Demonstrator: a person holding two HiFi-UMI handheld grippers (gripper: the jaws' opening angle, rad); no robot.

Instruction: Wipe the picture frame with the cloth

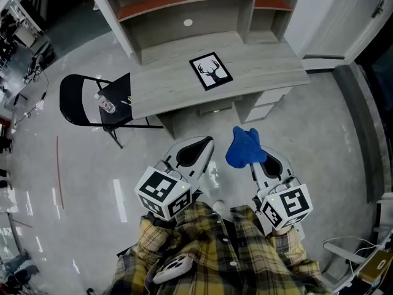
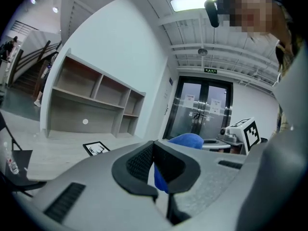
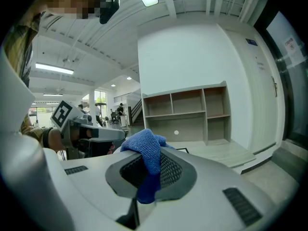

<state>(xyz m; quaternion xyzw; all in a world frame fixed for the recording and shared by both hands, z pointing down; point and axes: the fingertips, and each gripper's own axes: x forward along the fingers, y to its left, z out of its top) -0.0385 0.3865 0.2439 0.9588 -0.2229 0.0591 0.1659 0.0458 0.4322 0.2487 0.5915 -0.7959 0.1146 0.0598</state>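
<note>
Floor [image 1: 295,140] between the person and the desk [image 1: 270,72] lies open from 11 to 1 o'clock. The desk top is bare on both sides of the picture frame [image 1: 210,70], which lies flat at 12 o'clock. The shelf unit [image 1: 184,14] closes off the desk's far edge. A chair [image 1: 83,100] with a bottle [image 1: 106,104] on its seat stands against the desk's end at 10 o'clock. The cloth [image 1: 244,147], clamped in the right gripper [image 1: 261,161], bulges ahead of its jaws. The left gripper [image 1: 202,146] has its jaws together.
</note>
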